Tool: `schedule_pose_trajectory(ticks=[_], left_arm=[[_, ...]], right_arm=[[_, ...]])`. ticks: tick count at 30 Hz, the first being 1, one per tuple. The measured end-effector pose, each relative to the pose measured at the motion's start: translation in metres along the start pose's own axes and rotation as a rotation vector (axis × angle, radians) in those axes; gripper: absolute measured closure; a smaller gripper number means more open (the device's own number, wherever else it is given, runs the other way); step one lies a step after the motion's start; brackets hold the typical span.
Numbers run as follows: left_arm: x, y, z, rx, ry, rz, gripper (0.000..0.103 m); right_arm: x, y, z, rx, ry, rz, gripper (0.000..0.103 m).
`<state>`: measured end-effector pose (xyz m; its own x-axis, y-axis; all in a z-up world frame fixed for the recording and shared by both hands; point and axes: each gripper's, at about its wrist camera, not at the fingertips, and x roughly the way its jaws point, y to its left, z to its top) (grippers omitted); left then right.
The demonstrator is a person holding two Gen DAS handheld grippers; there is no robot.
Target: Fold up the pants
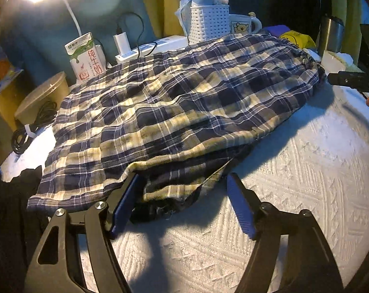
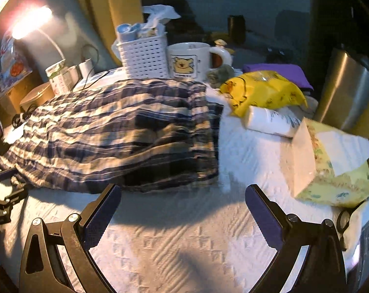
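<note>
The plaid pants (image 1: 174,107) lie folded in layers on the white textured cloth (image 1: 294,183); they also show in the right wrist view (image 2: 121,131). My left gripper (image 1: 183,179) is open at the near hem, its left finger (image 1: 126,200) touching the fabric edge and holding nothing. My right gripper (image 2: 183,190) is open and empty just in front of the pants' near edge. The right gripper's tip (image 1: 350,81) shows at the pants' waistband end in the left wrist view. The left gripper (image 2: 4,195) shows at the far left in the right wrist view.
At the back stand a milk carton (image 1: 85,57), a power strip (image 1: 150,48), a white basket (image 1: 209,24) and a bear mug (image 2: 191,59). A yellow bag (image 2: 262,92), tissue box (image 2: 331,166) and steel bin (image 2: 345,90) are on the right. A coiled cable (image 1: 25,131) lies on the left.
</note>
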<state>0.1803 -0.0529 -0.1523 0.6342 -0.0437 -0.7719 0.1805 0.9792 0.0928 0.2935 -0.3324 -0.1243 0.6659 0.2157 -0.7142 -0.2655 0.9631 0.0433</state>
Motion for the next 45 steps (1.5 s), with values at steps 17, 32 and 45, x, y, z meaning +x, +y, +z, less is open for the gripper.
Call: schedule_pose_trajectory(ticks=[17,32,45], left_arm=[[-0.022,0.017,-0.015,-0.208,0.012,-0.129,0.093],[-0.046,0.047,-0.048,-0.319,0.055,-0.083,0.087],[-0.077,0.070,-0.010,-0.275,-0.116,-0.079,0.085]], right_arm=[[0.026,0.000,0.011,-0.007,0.036,0.029,0.077],[0.004,-0.005,-0.008,-0.048,0.075,-0.047,0.078],[-0.062,0.001,0.001,-0.013,-0.068,-0.065,0.039]])
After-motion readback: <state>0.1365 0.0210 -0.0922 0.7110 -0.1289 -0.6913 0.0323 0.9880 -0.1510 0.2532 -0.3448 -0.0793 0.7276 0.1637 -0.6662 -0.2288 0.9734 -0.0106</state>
